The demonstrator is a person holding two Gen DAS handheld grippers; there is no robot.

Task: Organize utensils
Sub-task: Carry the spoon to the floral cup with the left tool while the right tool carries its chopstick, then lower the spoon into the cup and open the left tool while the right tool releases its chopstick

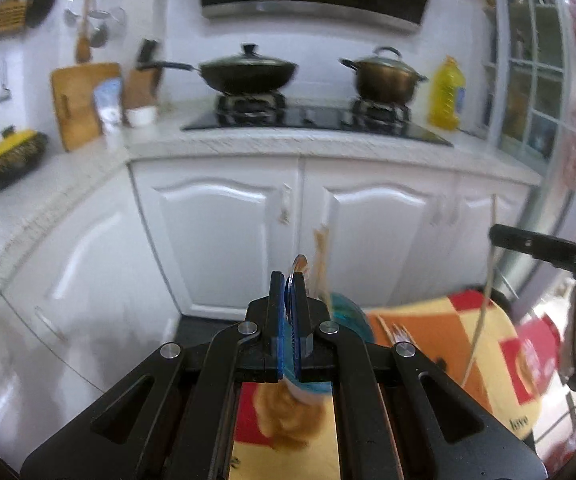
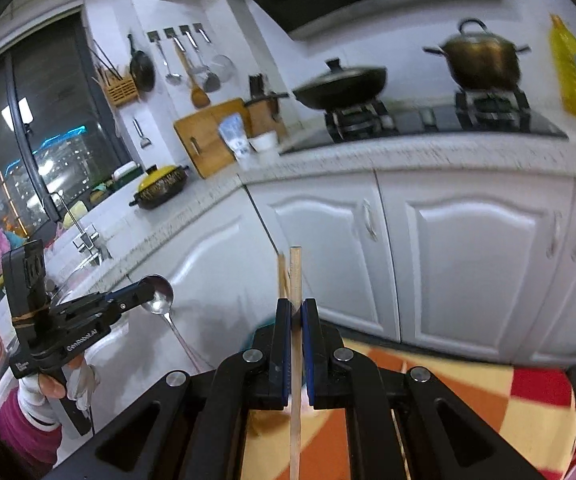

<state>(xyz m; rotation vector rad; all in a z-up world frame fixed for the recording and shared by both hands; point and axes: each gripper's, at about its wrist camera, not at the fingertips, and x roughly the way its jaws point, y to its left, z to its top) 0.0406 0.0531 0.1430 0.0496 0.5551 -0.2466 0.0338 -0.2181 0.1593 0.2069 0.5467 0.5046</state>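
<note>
My left gripper (image 1: 288, 280) is shut on a metal spoon (image 1: 299, 266) by its bowl; in the right wrist view the left gripper (image 2: 138, 294) holds the spoon (image 2: 160, 300) with the handle hanging down. My right gripper (image 2: 296, 306) is shut on a wooden chopstick (image 2: 295, 272) held upright; a second chopstick tip shows just behind. In the left wrist view the right gripper (image 1: 500, 236) is at the right edge with a thin stick (image 1: 484, 312) hanging from it. A blue cup (image 1: 348, 316) with wooden chopsticks (image 1: 321, 256) and a fork (image 1: 398, 334) lie below on the patterned cloth (image 1: 468, 344).
Both grippers are raised above a table with a red, orange and yellow cloth (image 2: 448, 400). White cabinets (image 1: 228, 232) and a counter with a wok (image 1: 248, 72), a pot (image 1: 384, 76), an oil bottle (image 1: 446, 96) and cutting boards (image 1: 80, 100) stand ahead.
</note>
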